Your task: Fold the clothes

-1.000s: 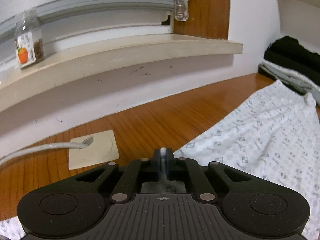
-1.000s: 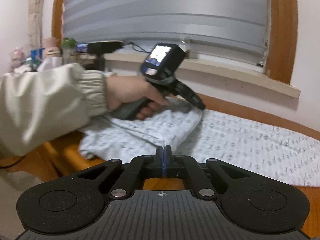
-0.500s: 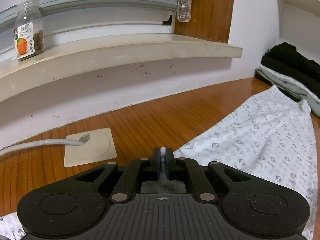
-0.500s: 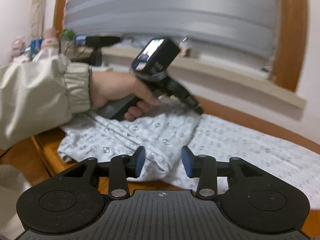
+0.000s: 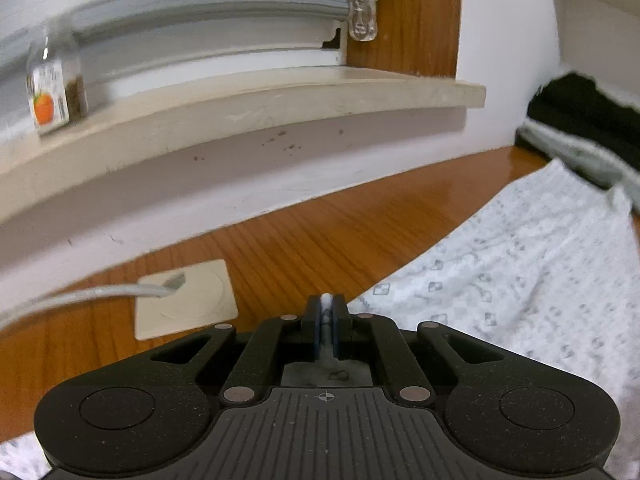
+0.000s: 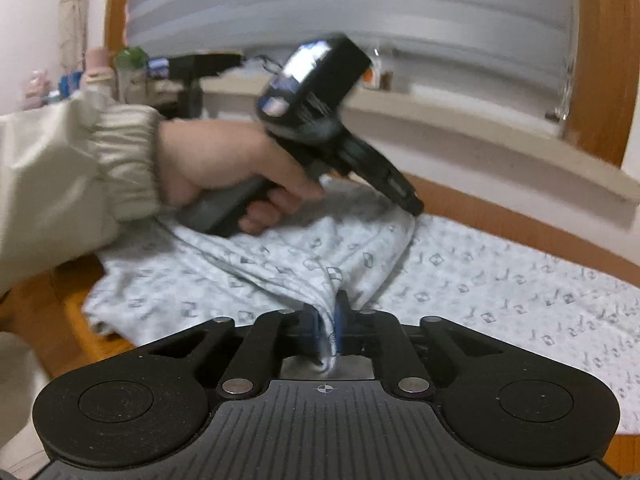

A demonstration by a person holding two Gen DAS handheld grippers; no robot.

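My right gripper pinches a bunched fold of the thin, limp white patterned cotton garment spread ahead; my left gripper is clamped on its edge. Corners hold best.

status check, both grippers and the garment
Left gripper shut on patterned garment. Right gripper shut on its bunched fold. Nothing blocking; dark clothes pile off to the side.

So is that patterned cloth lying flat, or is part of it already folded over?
Partly folded: the patterned cloth lies spread on the right, while its left end is doubled over, pinched by the right gripper.
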